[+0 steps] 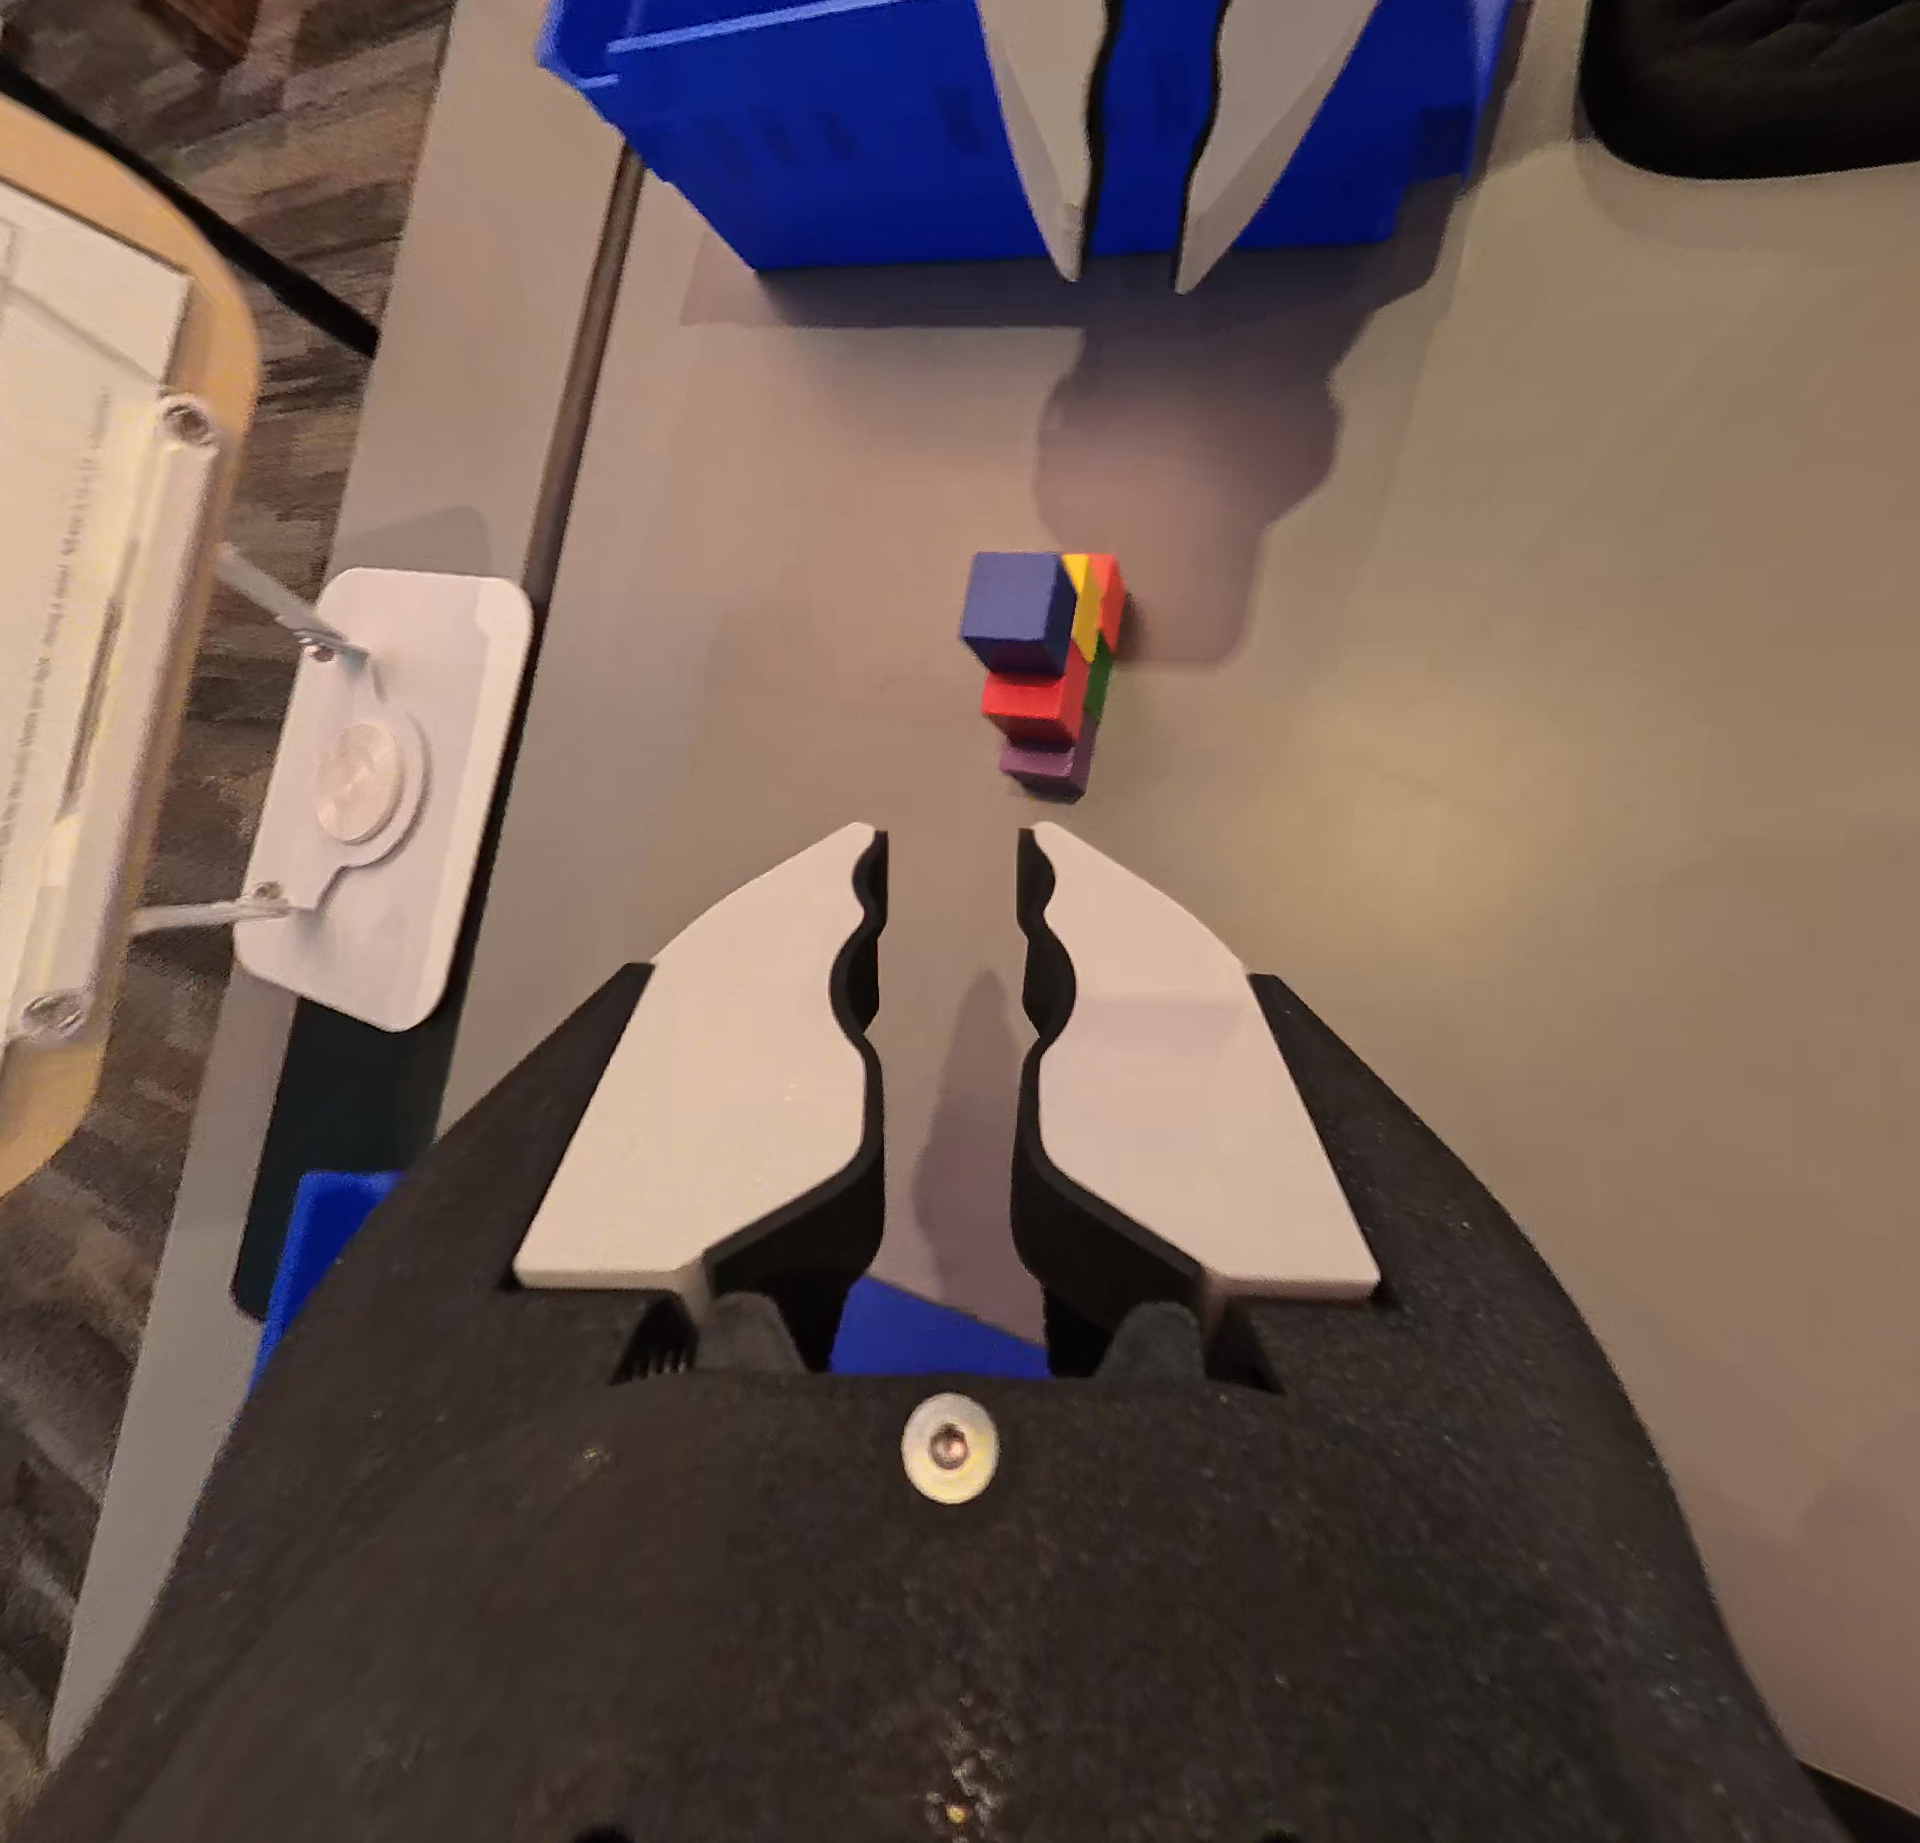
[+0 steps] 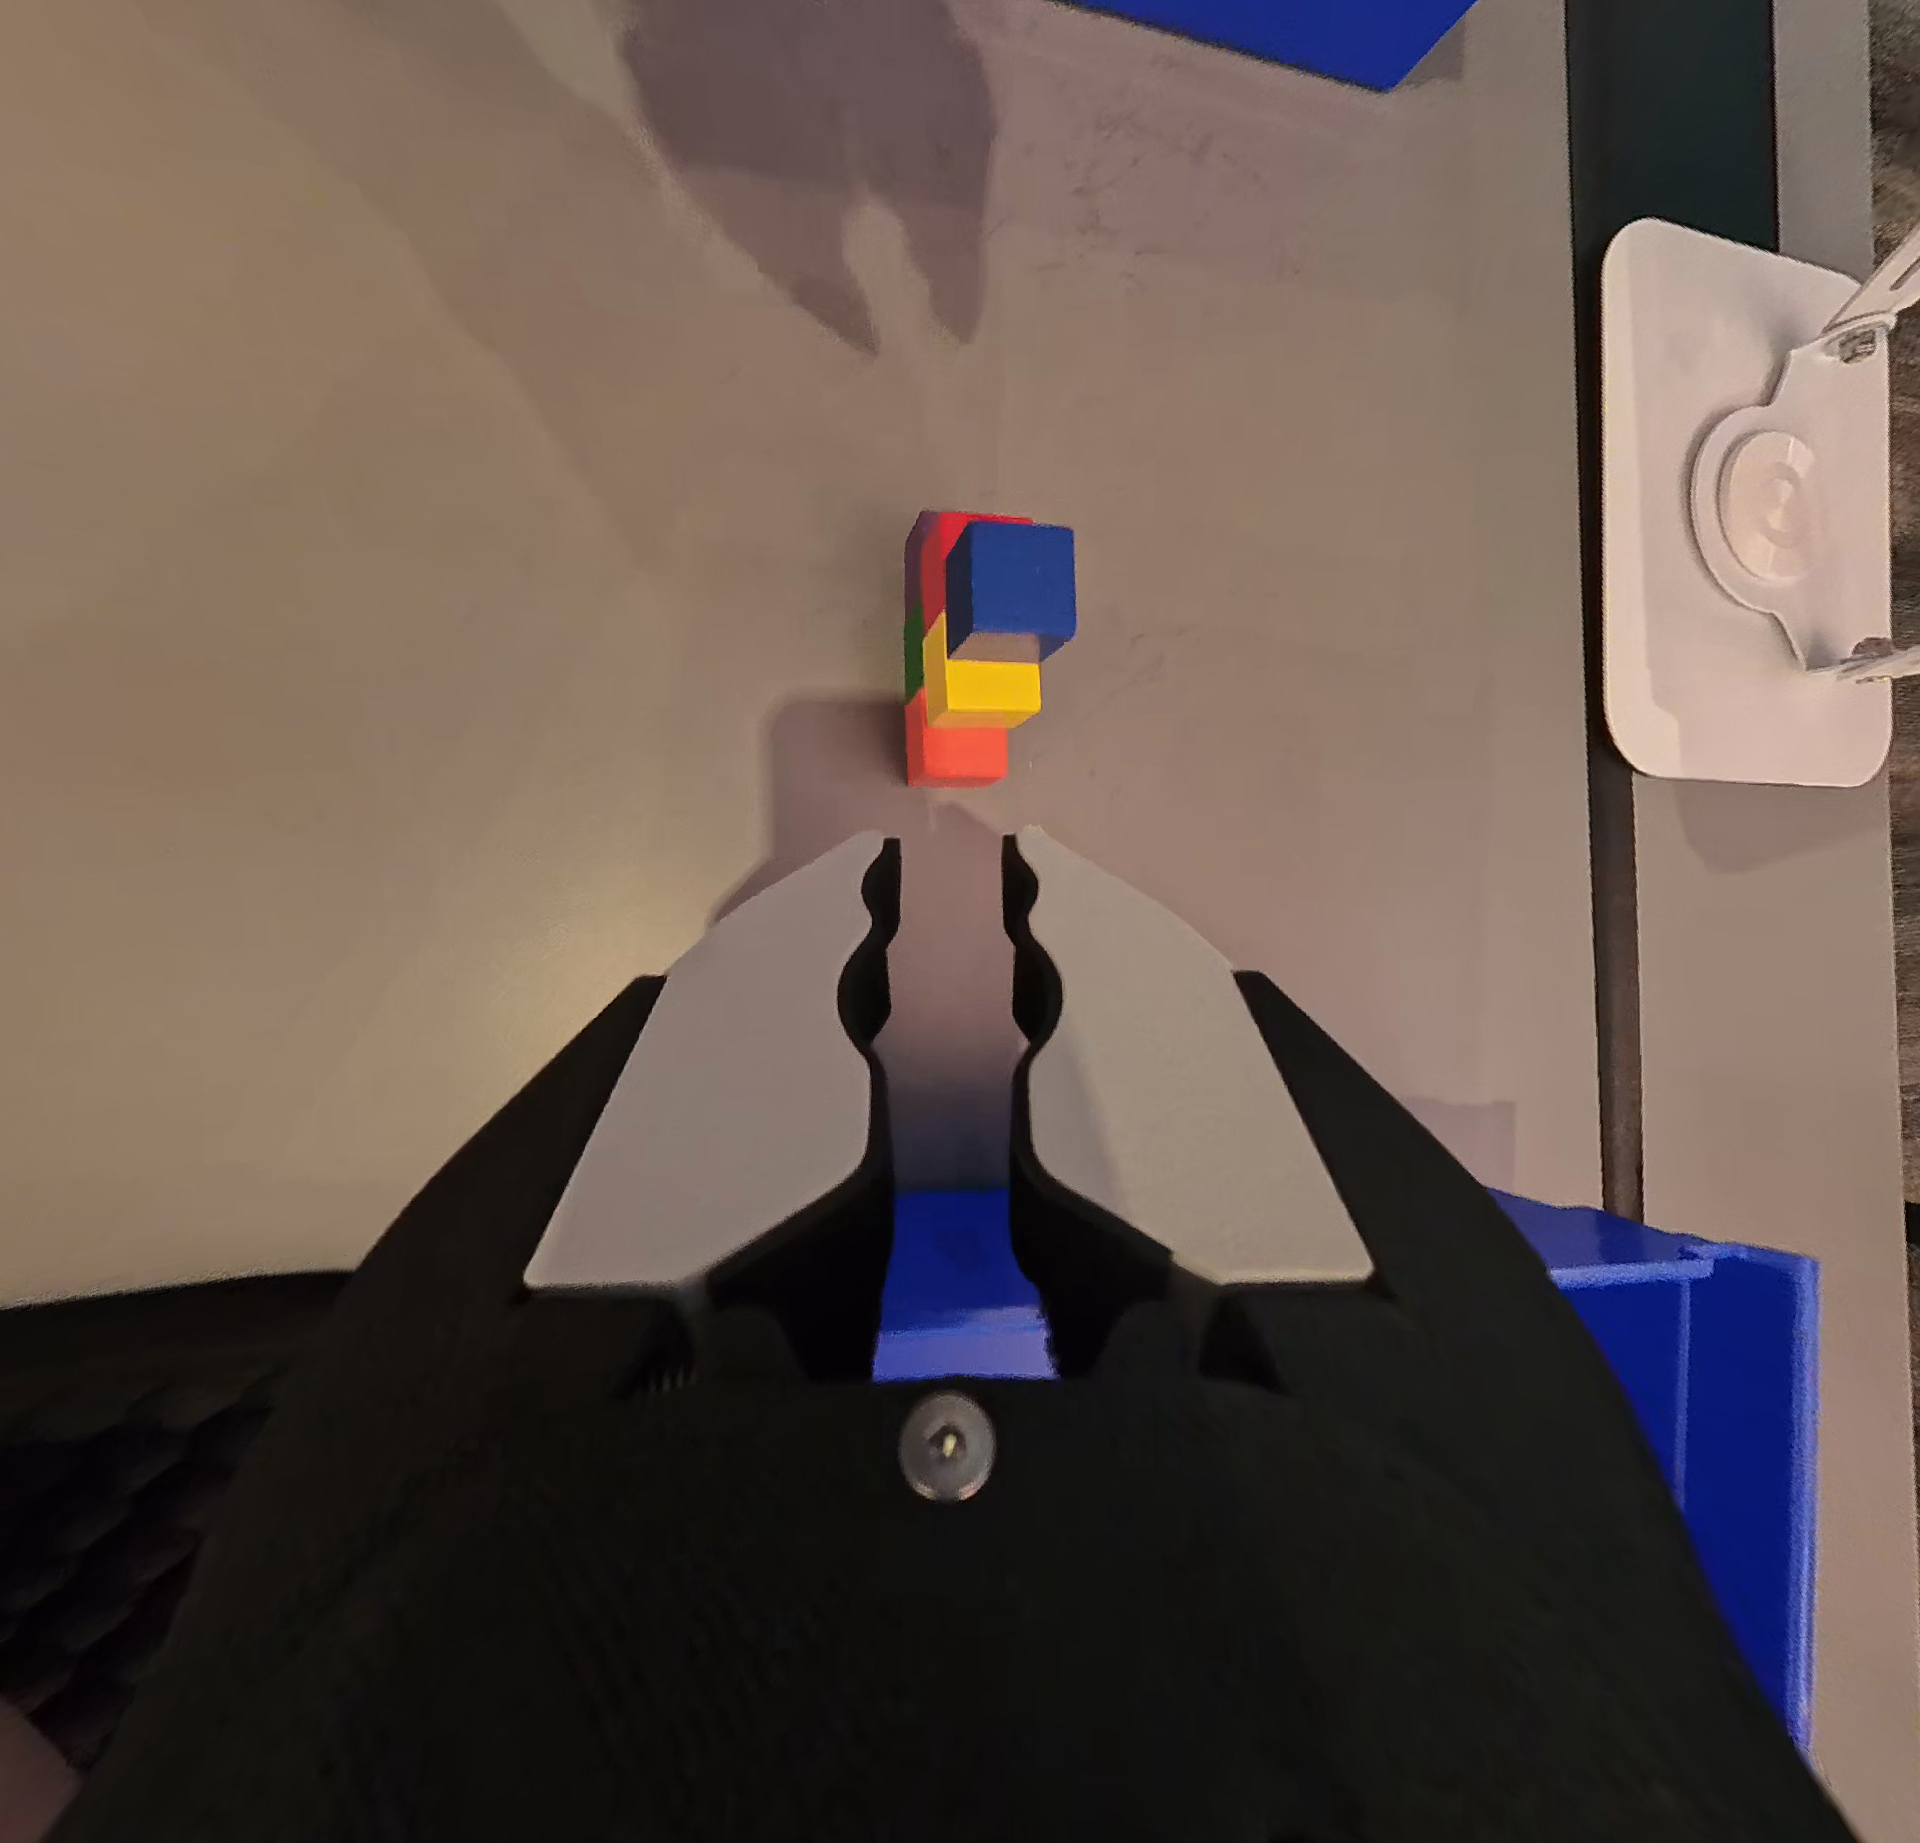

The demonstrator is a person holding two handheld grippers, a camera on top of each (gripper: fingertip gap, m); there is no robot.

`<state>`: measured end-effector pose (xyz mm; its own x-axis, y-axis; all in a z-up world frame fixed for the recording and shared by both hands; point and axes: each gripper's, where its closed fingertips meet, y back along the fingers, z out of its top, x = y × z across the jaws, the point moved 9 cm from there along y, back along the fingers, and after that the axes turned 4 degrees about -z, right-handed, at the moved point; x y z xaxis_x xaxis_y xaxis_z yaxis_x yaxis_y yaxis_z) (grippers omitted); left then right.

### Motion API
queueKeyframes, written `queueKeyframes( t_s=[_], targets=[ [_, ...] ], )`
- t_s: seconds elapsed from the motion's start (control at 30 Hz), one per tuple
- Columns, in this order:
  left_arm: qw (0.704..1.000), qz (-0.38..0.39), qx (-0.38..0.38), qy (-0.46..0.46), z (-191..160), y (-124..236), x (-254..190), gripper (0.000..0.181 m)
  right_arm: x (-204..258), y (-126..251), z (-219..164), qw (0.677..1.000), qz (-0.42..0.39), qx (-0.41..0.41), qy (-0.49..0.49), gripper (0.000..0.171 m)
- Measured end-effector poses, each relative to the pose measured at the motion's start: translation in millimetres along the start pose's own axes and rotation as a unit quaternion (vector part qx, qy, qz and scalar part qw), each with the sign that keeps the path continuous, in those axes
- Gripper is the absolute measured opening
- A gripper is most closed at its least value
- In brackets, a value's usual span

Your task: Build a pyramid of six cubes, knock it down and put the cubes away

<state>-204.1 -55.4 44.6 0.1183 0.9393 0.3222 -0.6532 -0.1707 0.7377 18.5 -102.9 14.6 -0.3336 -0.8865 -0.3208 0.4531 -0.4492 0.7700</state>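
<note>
The pyramid (image 1: pixel 1044 676) stands finished on the table (image 1: pixel 1455 650), its long row running straight between my left tongs (image 1: pixel 953 835) and right tongs (image 2: pixel 948 837). Both hang narrowly parted, empty, equally near, above opposite ends.

left wrist: high, looking down | right wrist: opposite side, facing back | shared: cube pyramid (image 1: pixel 1044 676) (image 2: pixel 982 645), table (image 1: pixel 1507 754) (image 2: pixel 416 650)
</note>
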Motion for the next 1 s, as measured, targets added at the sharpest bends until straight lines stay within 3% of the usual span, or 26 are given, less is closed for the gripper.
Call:
queueKeyframes(
  t_s=[0.13,0.2,0.5,0.7,1.0],
  targets=[
    [0.998,0.056,-0.019,0.03,-16.0,39.2,18.2,0.017,3.0,-6.6,12.6,1.0,0.005,-0.014,-0.001,0.008],
    [0.995,0.075,-0.038,0.054,-26.9,64.1,25.6,0.001,7.6,-11.3,17.5,1.0,0.021,-0.01,0.006,0.001],
    [0.96,0.208,-0.133,0.131,-62.5,154.4,36.6,0.0,40.1,-39.6,36.4,0.99,0.138,0.02,0.023,0.001],
    [0.952,0.215,-0.168,0.142,-63.1,169.7,32.7,0.0,74.4,-72.3,43.5,0.97,0.213,0.09,0.076,0.001],
    [0.954,0.212,-0.164,0.131,-61.8,170.9,29.3,0.0,78.5,-86.0,42.1,0.966,0.233,0.096,0.062,0.001]
  ],
)
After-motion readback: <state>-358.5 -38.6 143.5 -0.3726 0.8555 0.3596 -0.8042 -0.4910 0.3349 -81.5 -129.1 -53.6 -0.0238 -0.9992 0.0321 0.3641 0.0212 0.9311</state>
